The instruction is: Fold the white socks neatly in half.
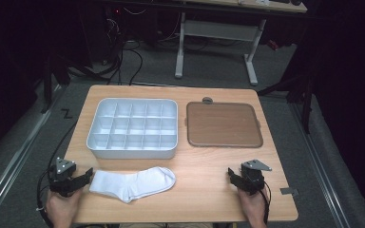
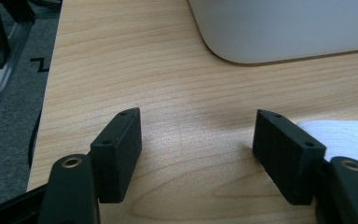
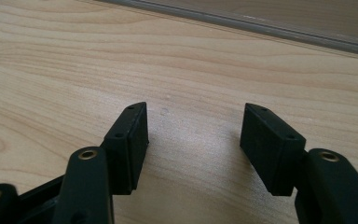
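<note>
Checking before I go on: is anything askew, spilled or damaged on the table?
Nothing stands out. The sock lies flat near the front edge, the divided tray and the lid sit square side by side, and both grippers are open and hold nothing.

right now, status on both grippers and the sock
Left gripper open, beside sock. Right gripper open, empty. Sock flat on table, nothing in the way.

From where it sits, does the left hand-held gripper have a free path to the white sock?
Probably yes. The left hand-held gripper stands open right beside the white sock, at its cuff end, with bare table and nothing between them.
</note>
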Motion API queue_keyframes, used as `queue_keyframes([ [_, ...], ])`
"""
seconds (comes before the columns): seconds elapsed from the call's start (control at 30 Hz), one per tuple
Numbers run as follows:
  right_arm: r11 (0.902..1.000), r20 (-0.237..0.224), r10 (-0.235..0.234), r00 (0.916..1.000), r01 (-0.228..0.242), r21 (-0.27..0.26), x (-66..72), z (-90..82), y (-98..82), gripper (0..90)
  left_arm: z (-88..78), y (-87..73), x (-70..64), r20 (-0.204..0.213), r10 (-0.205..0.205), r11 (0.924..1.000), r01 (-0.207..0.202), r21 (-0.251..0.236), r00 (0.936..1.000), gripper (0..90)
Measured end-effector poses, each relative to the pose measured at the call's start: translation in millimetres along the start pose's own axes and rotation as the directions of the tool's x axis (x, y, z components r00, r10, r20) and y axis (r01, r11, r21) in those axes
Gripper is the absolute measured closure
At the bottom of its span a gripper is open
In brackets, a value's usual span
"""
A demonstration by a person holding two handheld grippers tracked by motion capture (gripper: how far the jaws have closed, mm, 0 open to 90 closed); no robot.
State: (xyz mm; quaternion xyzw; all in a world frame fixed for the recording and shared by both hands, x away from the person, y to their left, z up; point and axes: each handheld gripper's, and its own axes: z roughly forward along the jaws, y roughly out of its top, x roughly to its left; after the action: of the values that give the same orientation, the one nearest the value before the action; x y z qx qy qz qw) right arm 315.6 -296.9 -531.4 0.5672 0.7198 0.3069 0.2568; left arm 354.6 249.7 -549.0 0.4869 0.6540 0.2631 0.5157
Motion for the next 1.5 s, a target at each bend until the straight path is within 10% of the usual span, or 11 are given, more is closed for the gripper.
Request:
queue_keyframes([
  [1.5,1.0,-0.004,-0.002,1.0,0.002,0.003,0.5,0.4,0.6,40.7,0.6,-0.9,-0.8,-0.001,0.017,0.9999,-0.017,0.003,0.9999,32.2],
])
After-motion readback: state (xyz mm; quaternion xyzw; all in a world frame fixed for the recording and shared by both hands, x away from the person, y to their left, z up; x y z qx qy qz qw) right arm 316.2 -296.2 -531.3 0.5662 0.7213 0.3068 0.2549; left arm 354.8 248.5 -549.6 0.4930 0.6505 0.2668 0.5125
